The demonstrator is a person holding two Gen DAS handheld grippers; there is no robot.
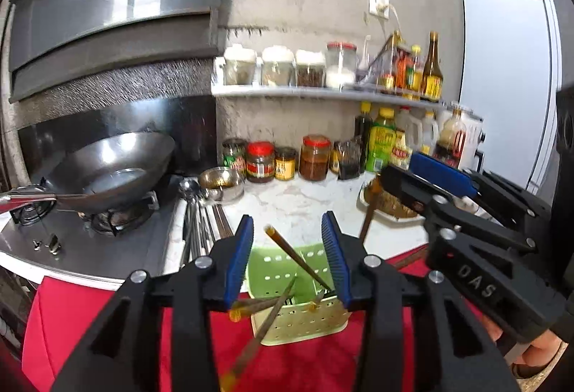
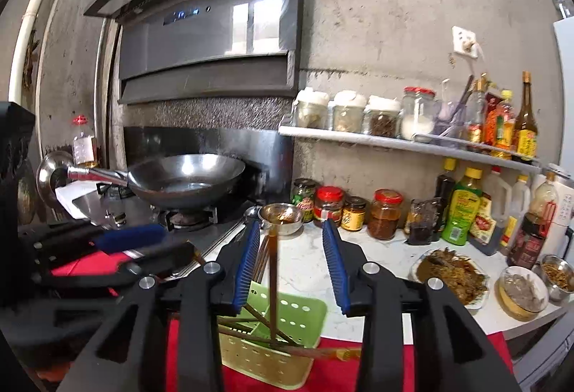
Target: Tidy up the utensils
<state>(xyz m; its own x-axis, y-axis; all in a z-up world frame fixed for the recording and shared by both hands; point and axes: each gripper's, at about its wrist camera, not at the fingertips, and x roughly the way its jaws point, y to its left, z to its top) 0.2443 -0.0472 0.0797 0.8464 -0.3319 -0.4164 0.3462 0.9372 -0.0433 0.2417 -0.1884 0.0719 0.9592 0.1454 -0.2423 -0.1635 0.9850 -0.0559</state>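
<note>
Both my left gripper [image 1: 287, 259] and right gripper [image 2: 291, 266] hang spread, pinching nothing, above the pale green perforated plastic utensil holder [image 1: 303, 322]. Brown chopsticks [image 1: 299, 264] lean inside; I should lift clear slowly, avoiding them.

I see bare white counter [image 1: 297, 209] ahead of left tongs [image 1: 287, 262], passable. Green holder [image 1: 287, 316] under my pads, chopsticks [image 1: 297, 259] jutting between. Metal utensils [image 1: 201, 223] left, jar row [image 1: 287, 162] beyond, food plate [image 2: 455, 275] right of right tongs [image 2: 292, 266].
</note>
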